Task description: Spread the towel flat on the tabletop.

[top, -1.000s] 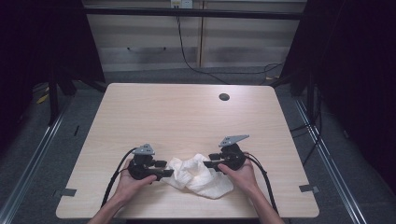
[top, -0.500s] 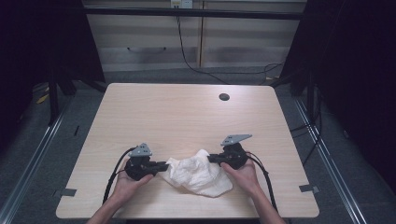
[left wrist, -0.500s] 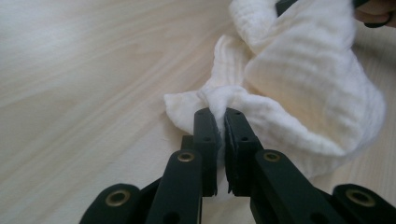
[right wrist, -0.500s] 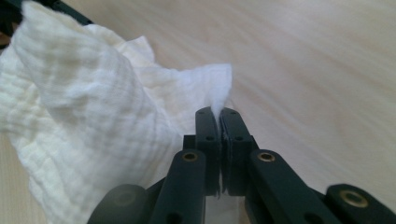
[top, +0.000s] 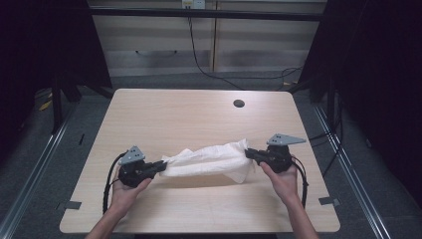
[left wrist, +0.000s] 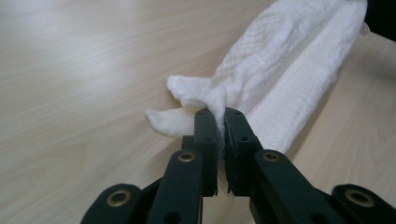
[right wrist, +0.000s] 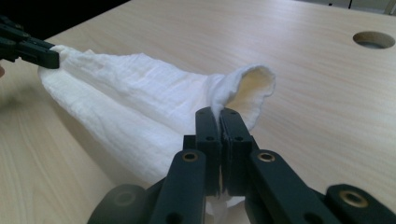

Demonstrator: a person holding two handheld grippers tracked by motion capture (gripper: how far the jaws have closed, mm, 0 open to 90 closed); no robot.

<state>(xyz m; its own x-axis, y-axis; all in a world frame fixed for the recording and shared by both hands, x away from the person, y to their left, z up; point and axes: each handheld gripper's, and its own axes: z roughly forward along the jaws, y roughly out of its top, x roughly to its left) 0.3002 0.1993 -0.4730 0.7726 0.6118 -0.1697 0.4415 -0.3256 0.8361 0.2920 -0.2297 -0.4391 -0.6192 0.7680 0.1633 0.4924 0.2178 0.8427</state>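
- table [top: 199, 114]: light wood, cable hole [top: 239, 103] far side, well apart from the work
- white cloth [top: 209, 159]: near front edge, strung between both grippers, long axis left-right across table, right end slightly farther back, middle sagging
- left gripper [top: 160, 166]: jaws clamped on cloth's left corner [left wrist: 205, 100]
- right gripper [top: 249, 154]: jaws clamped on right corner
- step, my read: spreading it flat; pull apart evenly, keep both hands level, don't yank or a corner slips

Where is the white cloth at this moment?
In the high view the white cloth is stretched across the table's near half, between the left gripper and the right gripper.
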